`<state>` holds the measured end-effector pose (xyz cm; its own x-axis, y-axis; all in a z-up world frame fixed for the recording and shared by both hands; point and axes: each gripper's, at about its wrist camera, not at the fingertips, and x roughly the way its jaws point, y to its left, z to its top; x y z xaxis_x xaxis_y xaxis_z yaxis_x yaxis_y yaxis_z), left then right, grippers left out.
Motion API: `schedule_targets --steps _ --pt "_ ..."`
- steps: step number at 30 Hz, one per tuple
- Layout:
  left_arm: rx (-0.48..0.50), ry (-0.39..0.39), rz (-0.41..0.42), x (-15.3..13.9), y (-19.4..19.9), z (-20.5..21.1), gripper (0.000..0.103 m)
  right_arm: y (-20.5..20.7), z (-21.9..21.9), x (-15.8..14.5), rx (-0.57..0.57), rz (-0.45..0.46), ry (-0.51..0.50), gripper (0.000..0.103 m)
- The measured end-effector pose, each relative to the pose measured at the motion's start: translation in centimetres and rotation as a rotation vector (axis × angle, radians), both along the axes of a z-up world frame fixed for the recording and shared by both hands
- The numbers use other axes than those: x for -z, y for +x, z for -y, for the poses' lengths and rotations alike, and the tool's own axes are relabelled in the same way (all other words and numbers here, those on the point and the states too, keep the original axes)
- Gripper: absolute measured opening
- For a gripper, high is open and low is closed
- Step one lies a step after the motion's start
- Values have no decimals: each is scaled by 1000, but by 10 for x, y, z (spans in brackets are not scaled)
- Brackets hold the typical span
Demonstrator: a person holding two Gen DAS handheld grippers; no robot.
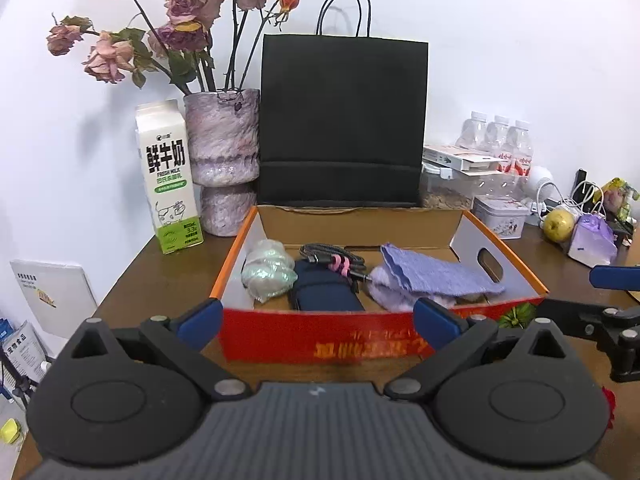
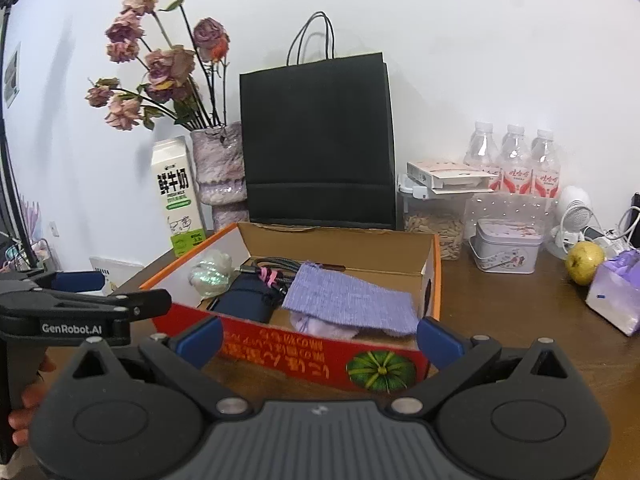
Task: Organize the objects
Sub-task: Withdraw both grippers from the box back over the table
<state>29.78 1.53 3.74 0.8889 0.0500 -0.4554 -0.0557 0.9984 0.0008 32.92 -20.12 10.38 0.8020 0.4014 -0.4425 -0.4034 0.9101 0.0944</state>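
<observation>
The left claw (image 1: 316, 314) is spread wide and holds nothing, its blue fingertips (image 1: 202, 316) poised just before the front wall of the orange cardboard box (image 1: 320, 330) on the tabletop (image 1: 160, 276). The right claw (image 2: 318, 332) is equally wide and empty, facing the same wall. Inside the box lie a purple cloth (image 1: 436, 274), a navy pouch (image 1: 326, 292), a coiled cable (image 1: 332, 258) and a crumpled plastic wrap (image 1: 268, 274).
</observation>
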Motion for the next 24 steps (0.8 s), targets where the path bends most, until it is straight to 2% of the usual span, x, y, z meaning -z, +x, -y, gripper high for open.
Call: schedule_targets --steps 19,24 --pt "-23 -17 -20 18 -82 0 103 -77 26 10 -1 25 -25 103" --pt "-46 -50 13 20 -109 0 103 -97 33 15 18 29 -17 103"
